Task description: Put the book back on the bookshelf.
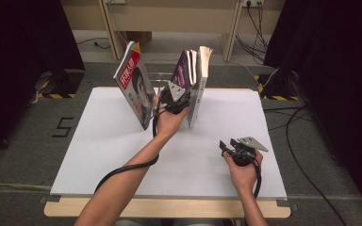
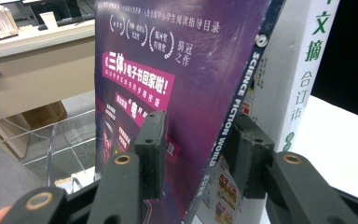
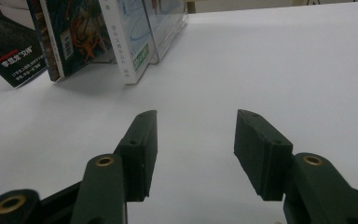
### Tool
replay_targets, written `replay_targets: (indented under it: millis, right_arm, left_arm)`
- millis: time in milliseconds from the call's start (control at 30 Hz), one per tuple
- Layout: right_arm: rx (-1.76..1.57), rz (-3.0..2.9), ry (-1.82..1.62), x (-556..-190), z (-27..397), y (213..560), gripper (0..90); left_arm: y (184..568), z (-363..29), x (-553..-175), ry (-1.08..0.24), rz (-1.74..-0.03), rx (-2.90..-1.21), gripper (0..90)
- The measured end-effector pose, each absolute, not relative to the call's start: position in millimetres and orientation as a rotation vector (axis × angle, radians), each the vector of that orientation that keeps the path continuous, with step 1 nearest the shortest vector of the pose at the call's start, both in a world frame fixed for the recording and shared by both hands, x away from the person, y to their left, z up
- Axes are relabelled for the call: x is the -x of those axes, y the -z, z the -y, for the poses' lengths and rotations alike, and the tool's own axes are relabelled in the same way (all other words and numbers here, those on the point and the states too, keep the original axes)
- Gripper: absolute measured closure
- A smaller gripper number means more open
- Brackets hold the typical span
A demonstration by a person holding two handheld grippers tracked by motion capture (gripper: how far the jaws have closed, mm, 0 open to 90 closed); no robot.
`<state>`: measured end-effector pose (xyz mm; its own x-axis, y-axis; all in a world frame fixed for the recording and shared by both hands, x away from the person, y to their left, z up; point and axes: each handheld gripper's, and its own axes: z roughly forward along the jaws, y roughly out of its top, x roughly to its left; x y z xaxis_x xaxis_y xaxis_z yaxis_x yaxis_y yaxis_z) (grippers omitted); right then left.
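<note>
My left gripper (image 1: 178, 96) is up near the far edge of the white table (image 1: 99, 155), about mid-width. Its jaws straddle the purple book (image 2: 177, 93), one pad flat against the glossy cover, the other at the spine side; they sit close on it, but I can't tell if the pads are pressing yet. That book leans to the right against a thick white book (image 2: 303, 70) w/ green print on its spine. In the high view the purple book (image 1: 185, 70) and the white book (image 1: 199, 80) stand together, page edges up and fanned a bit.

A clear plastic stand (image 3: 170, 28) sits at the far edge behind the books, thin see-through walls, the white book (image 3: 130, 42) resting against it. To the left, standing apart, a red-and-white magazine (image 1: 134, 84) tilts over w/ its top toward the far left corner. There's a gap between it and the purple book, and my left hand (image 1: 168, 121) fills that gap.

My right gripper (image 3: 193, 149) is near the right edge, closer to the near side, jaws wide apart w/ nothing between them, black ribbed pads over bare tabletop. Right hand (image 1: 243, 172) rests low there.

Lots of room: whole near half and left side of the table are bare, smooth matte white. Wood strip runs along the near edge.
</note>
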<state>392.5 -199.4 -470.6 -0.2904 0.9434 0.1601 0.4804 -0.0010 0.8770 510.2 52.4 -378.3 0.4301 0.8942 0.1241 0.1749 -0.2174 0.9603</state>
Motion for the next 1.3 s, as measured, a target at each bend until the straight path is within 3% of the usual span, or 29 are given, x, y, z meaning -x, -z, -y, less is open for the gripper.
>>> replay_targets:
  millis: [633, 1300]
  right_arm:
    - [-1.463, -1.794, -1.246, -392.4, 199.5, 470.3, 50.0]
    - [-1.459, -1.807, -1.239, -392.8, 196.6, 471.7, 50.0]
  left_arm:
    - [373.4, -60.7, -501.4, -1.026, -0.970, -1.633, 74.3]
    - [373.4, -114.3, -495.3, -1.007, -1.153, -1.383, 76.2]
